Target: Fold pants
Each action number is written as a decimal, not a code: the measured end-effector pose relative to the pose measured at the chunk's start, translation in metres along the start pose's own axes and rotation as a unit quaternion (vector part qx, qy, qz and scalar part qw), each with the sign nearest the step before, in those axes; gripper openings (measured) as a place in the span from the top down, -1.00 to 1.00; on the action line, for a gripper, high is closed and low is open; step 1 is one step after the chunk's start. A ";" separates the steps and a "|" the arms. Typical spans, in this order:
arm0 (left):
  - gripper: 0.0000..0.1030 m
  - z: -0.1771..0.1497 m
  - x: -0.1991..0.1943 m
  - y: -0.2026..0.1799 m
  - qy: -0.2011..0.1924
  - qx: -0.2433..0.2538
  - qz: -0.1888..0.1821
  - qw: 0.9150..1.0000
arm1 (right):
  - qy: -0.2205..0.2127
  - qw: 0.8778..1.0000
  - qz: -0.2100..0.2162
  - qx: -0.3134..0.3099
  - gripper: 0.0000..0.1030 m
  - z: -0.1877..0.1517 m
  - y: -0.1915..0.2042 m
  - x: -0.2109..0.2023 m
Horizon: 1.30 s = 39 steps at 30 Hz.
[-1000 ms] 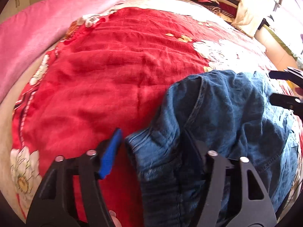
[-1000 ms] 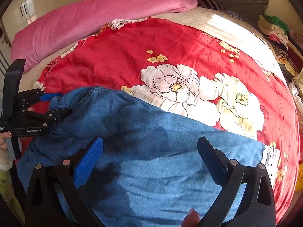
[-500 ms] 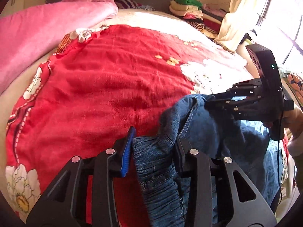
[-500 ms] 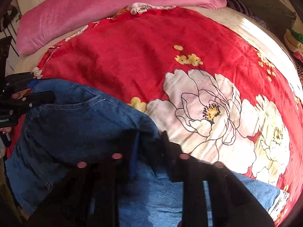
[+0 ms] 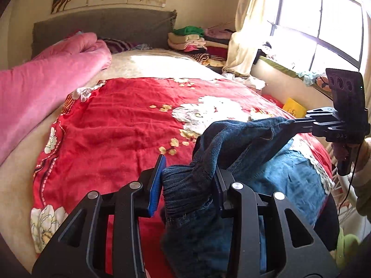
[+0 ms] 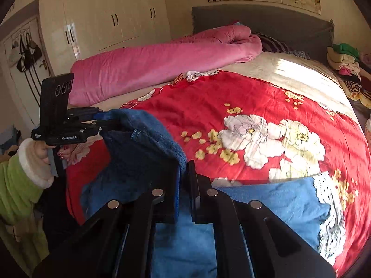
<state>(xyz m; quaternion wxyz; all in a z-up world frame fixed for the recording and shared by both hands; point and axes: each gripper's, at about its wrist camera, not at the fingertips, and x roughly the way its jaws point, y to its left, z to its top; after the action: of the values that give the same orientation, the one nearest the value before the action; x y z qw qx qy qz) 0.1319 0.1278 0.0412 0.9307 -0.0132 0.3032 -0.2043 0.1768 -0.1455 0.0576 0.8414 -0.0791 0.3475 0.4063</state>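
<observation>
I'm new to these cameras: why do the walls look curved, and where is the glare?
Left wrist view: fisheye bends the room; the window is blown out, sun glaring on the bed. Right wrist view: same curving, a bright patch by the headboard.

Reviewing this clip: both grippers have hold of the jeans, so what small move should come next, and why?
Probably carry the lifted edge forward over the denim lying on the red blanket. The left gripper and the right gripper both pinch the jeans with that edge raised between them, so a fold is ready to lay.
</observation>
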 end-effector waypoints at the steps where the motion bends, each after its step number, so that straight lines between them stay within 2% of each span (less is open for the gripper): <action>1: 0.46 -0.008 -0.008 -0.007 -0.004 0.012 -0.004 1.000 | 0.001 1.000 0.004 0.003 0.89 -0.012 0.009 -0.006; 6: 0.45 -0.057 -0.037 -0.040 0.008 0.054 -0.018 0.998 | 0.036 0.999 0.018 0.007 0.89 -0.071 0.047 -0.016; 11: 0.44 -0.099 -0.042 -0.047 0.040 0.042 -0.005 0.998 | 0.069 0.997 0.034 0.029 0.89 -0.119 0.075 -0.006; 13: 0.37 -0.109 -0.045 -0.044 0.045 0.026 0.003 0.999 | 0.080 0.995 0.047 0.037 0.89 -0.133 0.086 0.002; 15: 0.32 -0.114 -0.051 -0.038 0.042 0.001 0.008 0.999 | 0.090 0.994 0.043 0.040 0.88 -0.143 0.094 0.012; 17: 0.14 -0.114 -0.061 -0.037 0.032 -0.018 0.003 0.999 | 0.093 0.994 0.037 0.043 0.88 -0.149 0.098 0.020; 19: -0.10 -0.116 -0.074 -0.039 0.026 -0.022 0.015 0.999 | 0.095 0.994 0.031 0.041 0.83 -0.151 0.103 0.022; 24: -0.15 -0.110 -0.113 -0.043 0.001 -0.030 0.045 0.999 | 0.092 0.994 0.019 0.047 0.81 -0.157 0.106 0.020; 26: -0.15 -0.099 -0.121 -0.054 -0.019 -0.034 0.035 0.999 | 0.085 0.995 0.019 0.049 0.76 -0.160 0.107 0.018; 28: -0.15 -0.087 -0.114 -0.073 -0.025 -0.034 0.003 0.999 | 0.085 0.995 0.019 0.054 0.70 -0.162 0.109 0.019; 30: -0.13 -0.077 -0.089 -0.092 -0.008 -0.037 -0.020 0.999 | 0.085 0.995 0.022 0.056 0.62 -0.163 0.112 0.018; 31: -0.05 -0.075 -0.075 -0.099 0.004 -0.040 -0.027 0.999 | 0.084 0.995 0.025 0.057 0.55 -0.163 0.113 0.017; 32: 0.15 -0.073 -0.059 -0.105 0.015 -0.039 -0.030 0.999 | 0.084 0.994 0.031 0.059 0.48 -0.164 0.114 0.015; 33: 0.35 -0.074 -0.042 -0.108 0.030 -0.038 -0.023 0.999 | 0.084 0.994 0.034 0.064 0.47 -0.163 0.113 0.013; 34: 0.40 -0.076 -0.026 -0.109 0.047 -0.039 -0.011 0.998 | 0.082 0.994 0.035 0.070 0.46 -0.164 0.113 0.011; 37: 0.40 -0.095 0.004 -0.096 0.107 -0.051 0.035 0.992 | 0.073 0.993 0.035 0.084 0.46 -0.164 0.111 -0.002; 39: 0.41 -0.112 0.007 -0.086 0.126 -0.050 0.053 0.989 | 0.045 0.995 0.035 0.086 0.41 -0.161 0.110 -0.017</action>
<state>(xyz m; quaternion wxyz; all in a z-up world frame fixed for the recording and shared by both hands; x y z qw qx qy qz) 0.0411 0.0578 -0.0415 0.8929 -0.0174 0.4278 -0.1394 0.0042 -0.1510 -0.0351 0.8137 -0.0122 0.4218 0.3998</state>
